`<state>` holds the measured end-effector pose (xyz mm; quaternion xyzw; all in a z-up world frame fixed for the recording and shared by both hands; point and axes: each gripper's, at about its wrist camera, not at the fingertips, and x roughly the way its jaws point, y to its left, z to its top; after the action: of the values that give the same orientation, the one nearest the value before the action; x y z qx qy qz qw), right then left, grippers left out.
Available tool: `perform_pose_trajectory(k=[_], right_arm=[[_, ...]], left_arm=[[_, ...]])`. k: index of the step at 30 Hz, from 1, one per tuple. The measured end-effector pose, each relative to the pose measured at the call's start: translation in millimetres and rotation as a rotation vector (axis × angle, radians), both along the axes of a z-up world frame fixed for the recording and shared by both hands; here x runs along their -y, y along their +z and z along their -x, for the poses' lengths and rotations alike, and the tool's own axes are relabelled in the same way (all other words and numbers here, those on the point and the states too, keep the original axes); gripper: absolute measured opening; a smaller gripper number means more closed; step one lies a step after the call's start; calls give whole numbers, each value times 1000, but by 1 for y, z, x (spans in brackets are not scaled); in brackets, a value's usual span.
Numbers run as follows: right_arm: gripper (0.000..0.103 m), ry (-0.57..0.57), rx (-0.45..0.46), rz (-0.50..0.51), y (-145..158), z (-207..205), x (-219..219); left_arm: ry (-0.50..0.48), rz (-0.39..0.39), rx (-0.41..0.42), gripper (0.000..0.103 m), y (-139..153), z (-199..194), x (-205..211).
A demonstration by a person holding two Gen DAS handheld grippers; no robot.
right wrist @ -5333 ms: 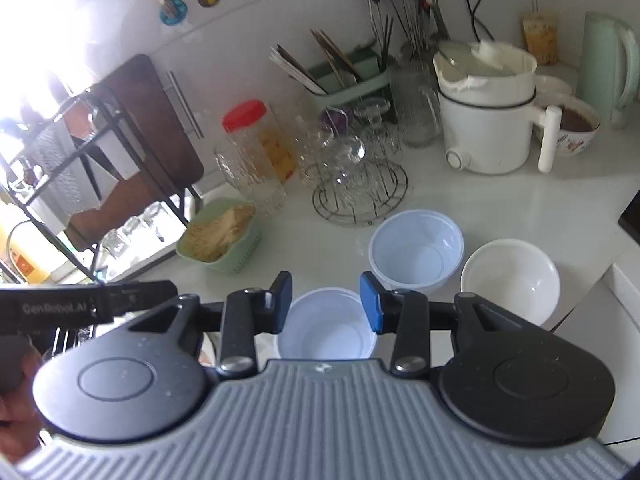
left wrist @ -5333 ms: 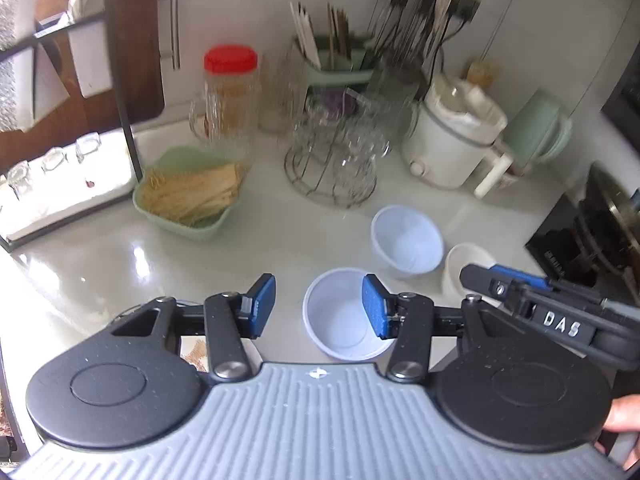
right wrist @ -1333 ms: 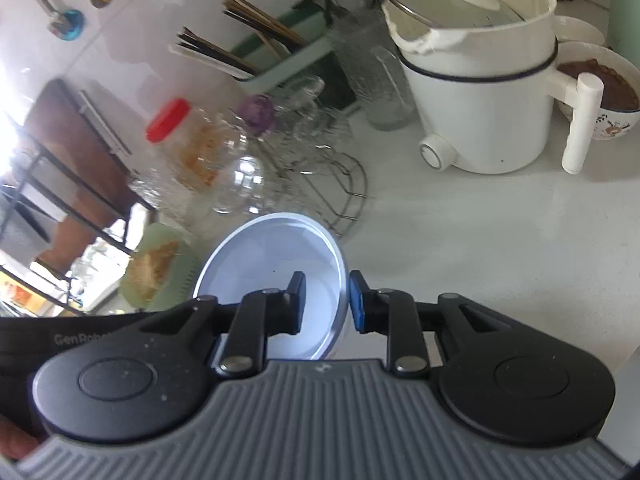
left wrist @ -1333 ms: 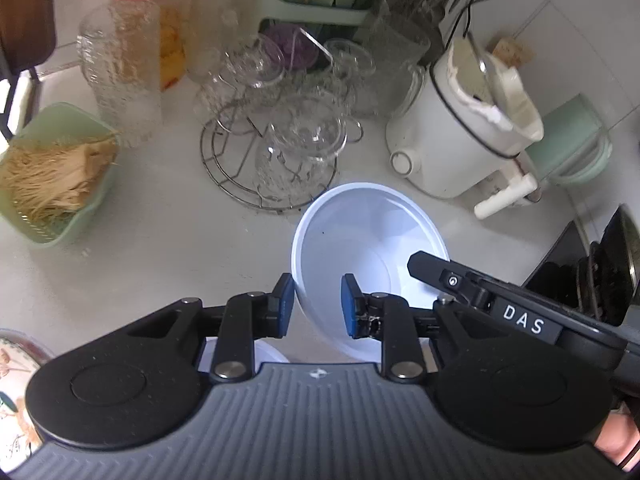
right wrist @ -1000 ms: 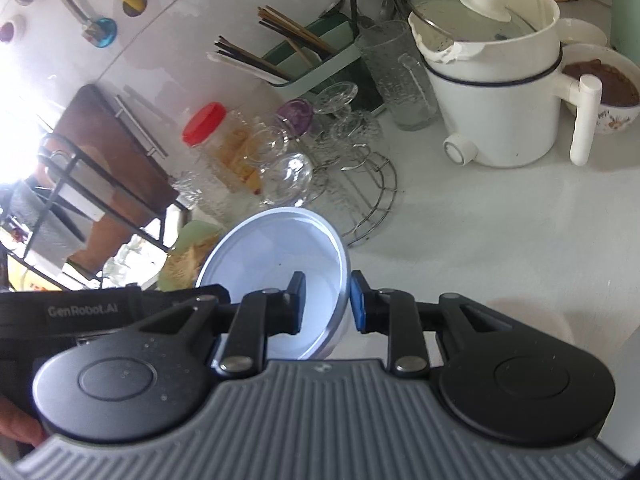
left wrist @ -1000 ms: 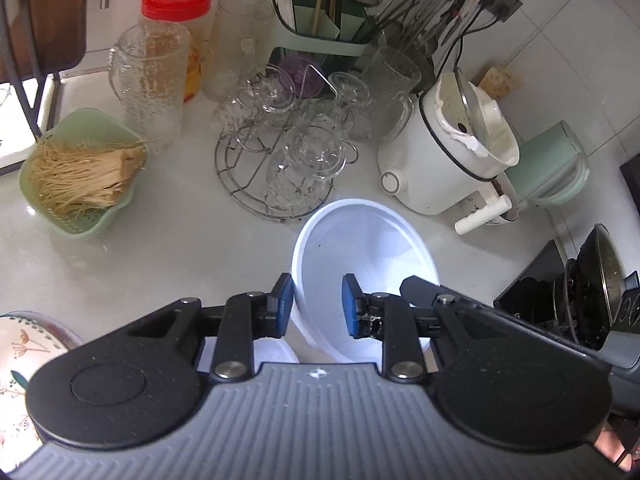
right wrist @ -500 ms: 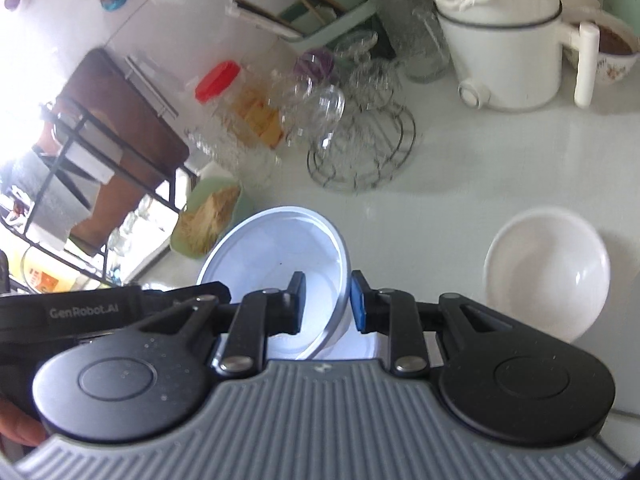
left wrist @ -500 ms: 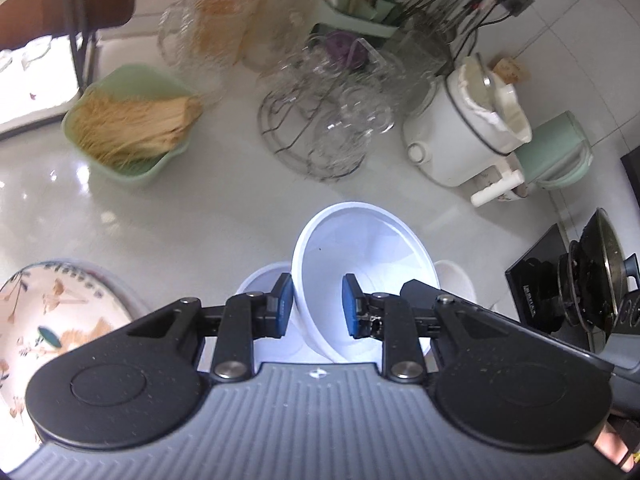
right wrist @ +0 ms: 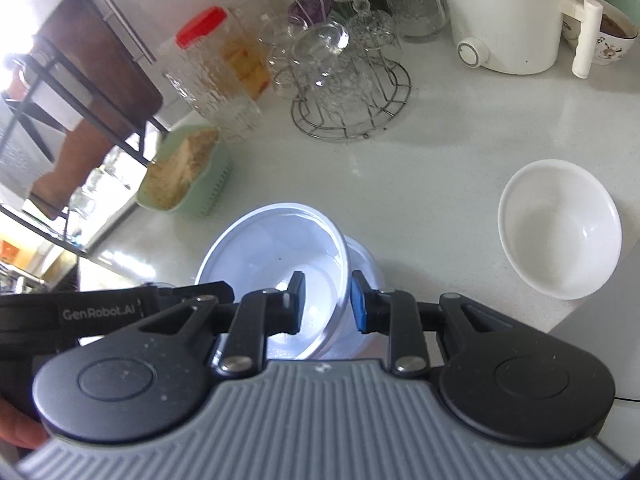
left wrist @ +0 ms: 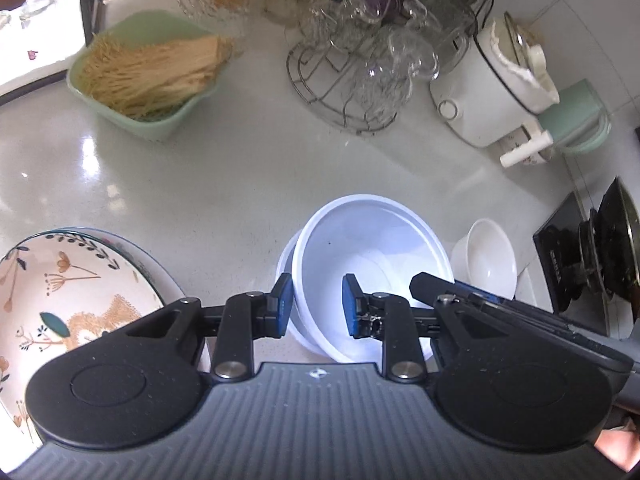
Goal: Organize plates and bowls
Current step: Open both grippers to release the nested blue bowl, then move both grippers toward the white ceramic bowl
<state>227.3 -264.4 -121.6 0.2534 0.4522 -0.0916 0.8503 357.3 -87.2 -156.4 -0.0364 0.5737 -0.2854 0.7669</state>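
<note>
Both claws grip one pale blue bowl point(left wrist: 368, 268) by opposite sides of its rim. The left gripper point(left wrist: 316, 304) is clamped on the bowl's left wall, one pad outside and one inside. The right gripper point(right wrist: 326, 300) pinches the right wall the same way.

The bowl hangs tilted between them, its mouth facing up and away from the claws. Directly beneath it, peeking out past its lower edge, sits a second blue bowl point(right wrist: 366, 264) on the white counter point(left wrist: 224, 184). That is the relation that matters: the target lies straight below, so nesting looks like a short descent while levelling the held bowl. Whether the two bowls already touch is hard to tell.

A white bowl point(right wrist: 560, 228) lies off to the right, nearer the right claw. A floral plate point(left wrist: 68, 292) lies left of the left claw.
</note>
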Motion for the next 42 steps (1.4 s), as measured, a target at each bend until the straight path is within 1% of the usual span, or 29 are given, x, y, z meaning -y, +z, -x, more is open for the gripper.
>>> perform_pose_trajectory(k=[5,10,11,12,13,16,21,27,31,36,39,42], right_arm=[[28,-5,-24,20,-9,0,3],[28,-14,-20,21,-13,-1,3],[28,-11,-19,24,-13,-2,3],[28,-6,-20,27,-13,-2,3],[28,-3,-19,28,-13,-2,2],[28,0,-16,48,-10,-2,1],[28,-11,-19,76,-1,1,2],[28,-27,50,93,22,15,2],[28,-32,111,119,41,25,-2],[28,-43,187,151,61,37,-10],[28,-31,223,164,67,42,-14],[28,-33,233,175,70,44,-13]], left_arm=[[-35,-26,-10,29,-12,-2,10],[-56,-58,-7,29,-16,-7,18],[-62,-70,-5,31,-16,-7,21],[-66,-74,-7,36,-16,-8,22],[-67,-67,-9,40,-16,-9,22],[-73,-66,6,48,-12,-10,22],[-55,-53,43,54,4,-10,14],[-43,-6,94,54,32,-4,3],[-61,12,157,54,54,5,-1],[-96,16,242,54,79,18,-2],[-121,16,277,54,89,26,-1],[-140,18,294,54,94,30,0]])
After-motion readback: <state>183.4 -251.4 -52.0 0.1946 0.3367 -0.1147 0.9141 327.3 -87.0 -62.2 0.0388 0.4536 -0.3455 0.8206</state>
